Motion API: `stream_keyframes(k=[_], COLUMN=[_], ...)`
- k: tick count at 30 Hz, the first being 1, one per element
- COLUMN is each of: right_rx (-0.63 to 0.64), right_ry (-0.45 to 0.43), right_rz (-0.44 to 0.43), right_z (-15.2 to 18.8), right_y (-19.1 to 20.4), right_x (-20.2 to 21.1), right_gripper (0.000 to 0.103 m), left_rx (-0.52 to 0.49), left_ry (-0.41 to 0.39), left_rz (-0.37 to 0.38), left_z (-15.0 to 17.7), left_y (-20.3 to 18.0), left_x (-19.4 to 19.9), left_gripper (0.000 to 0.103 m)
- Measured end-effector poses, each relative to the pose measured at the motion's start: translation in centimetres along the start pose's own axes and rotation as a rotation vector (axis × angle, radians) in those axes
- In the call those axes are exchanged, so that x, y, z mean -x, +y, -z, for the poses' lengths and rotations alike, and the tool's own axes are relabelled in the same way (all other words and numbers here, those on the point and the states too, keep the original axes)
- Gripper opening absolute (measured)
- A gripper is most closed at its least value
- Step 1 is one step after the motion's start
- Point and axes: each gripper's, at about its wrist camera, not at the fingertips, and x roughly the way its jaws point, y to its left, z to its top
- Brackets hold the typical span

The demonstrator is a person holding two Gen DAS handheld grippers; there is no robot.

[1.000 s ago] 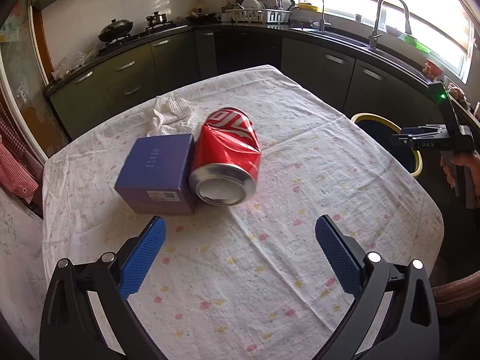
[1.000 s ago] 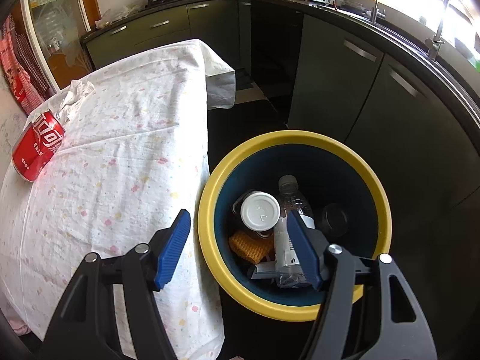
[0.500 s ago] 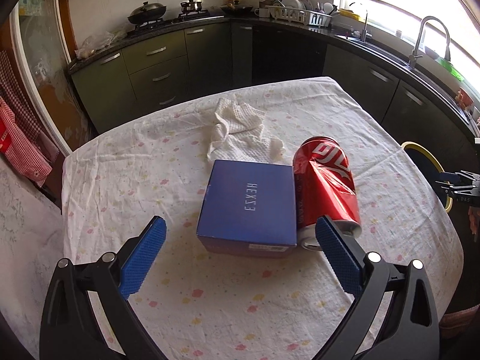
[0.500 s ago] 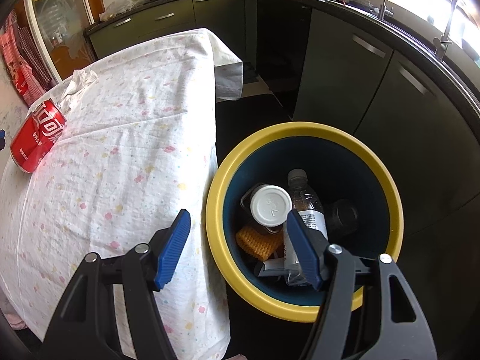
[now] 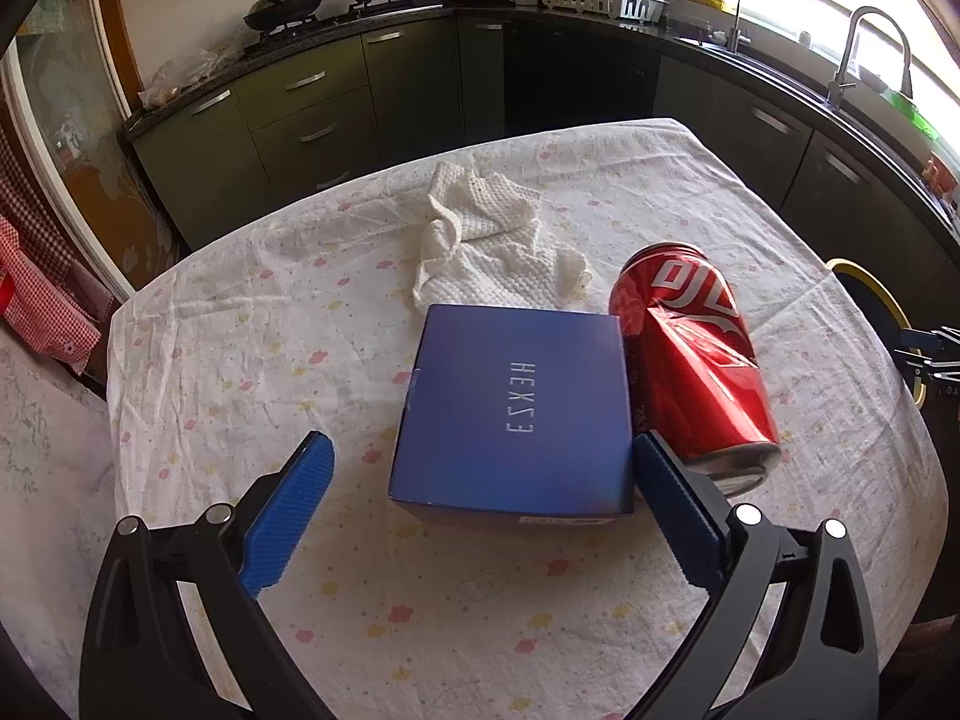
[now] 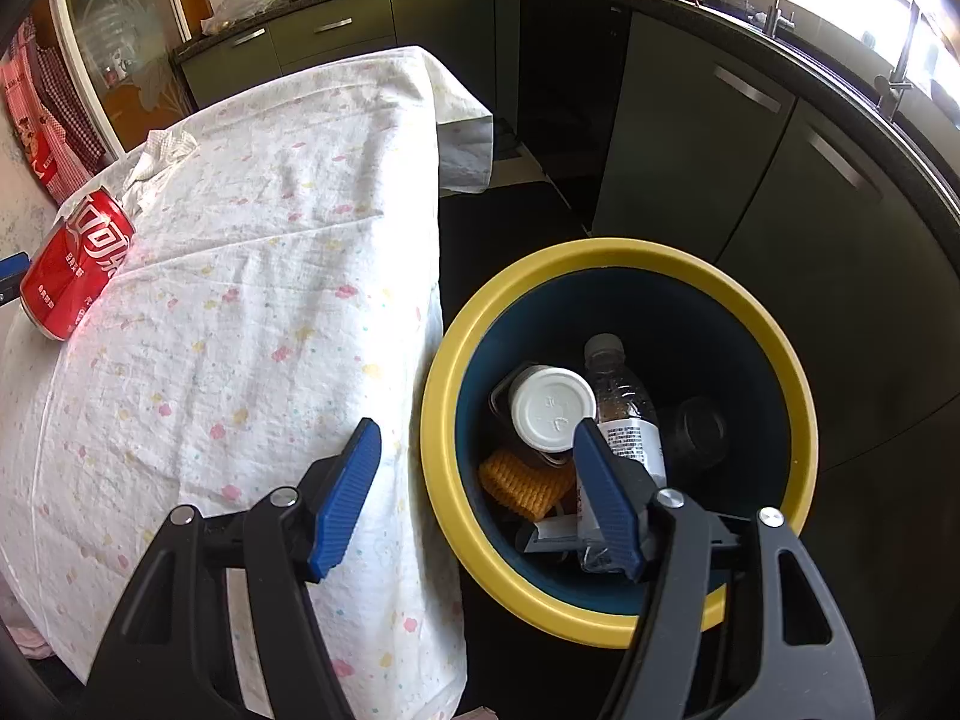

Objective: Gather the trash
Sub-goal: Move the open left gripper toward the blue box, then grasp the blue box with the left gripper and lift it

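A blue box (image 5: 516,414) lies on the table with a dented red can (image 5: 696,360) on its side touching its right edge and a crumpled white paper towel (image 5: 492,246) behind it. My left gripper (image 5: 480,498) is open, its fingers either side of the box's near end. My right gripper (image 6: 480,474) is open and empty above the near rim of the yellow-rimmed blue bin (image 6: 456,360) beside the table. The bin holds a plastic bottle (image 6: 624,402), a white lid (image 6: 552,408) and other trash. The can also shows in the right wrist view (image 6: 78,264).
The table wears a white flowered cloth (image 5: 300,324) that hangs over its edge (image 6: 384,324) next to the bin. Dark kitchen cabinets (image 5: 300,114) and a counter with a sink tap (image 5: 864,48) ring the room. The bin's rim shows at the table's right (image 5: 882,300).
My left gripper has swung left from the can and closed in on the blue box, which now lies between its fingers. My right gripper has drifted slightly back over the bin's near rim.
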Motion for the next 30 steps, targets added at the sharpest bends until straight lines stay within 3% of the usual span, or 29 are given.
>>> stream_keyframes(k=[6, 8, 11, 15, 24, 30], right_rx=[-0.002, -0.001, -0.001, 0.004, -0.005, -0.016], right_ry=[0.002, 0.003, 0.003, -0.001, -0.052, -0.090], right_rz=[0.004, 0.004, 0.005, 0.010, -0.011, 0.005], right_z=[0.2, 0.2, 0.2, 0.2, 0.0, 0.4], right_y=[0.2, 0.2, 0.2, 0.2, -0.1, -0.4], right_x=[-0.2, -0.2, -0.2, -0.1, 1.6, 3.3], right_gripper=[0.063, 0.063, 0.063, 0.063, 0.063, 0.063], left_rx=[0.017, 0.007, 0.037, 0.046, -0.006, -0.088], left_ry=[0.025, 0.020, 0.035, 0.006, -0.105, -0.133], left_rz=[0.035, 0.039, 0.079, 0.084, 0.040, 0.088], left_z=[-0.2, -0.2, -0.1, 0.4, 1.7, 2.1], left_y=[0.8, 0.8, 1.3, 1.5, 0.1, -4.1], left_x=[-1.5, -1.7, -2.2, -1.7, 5.4, 10.3], left_gripper=[0.097, 0.093, 0.078, 0.076, 0.076, 0.076])
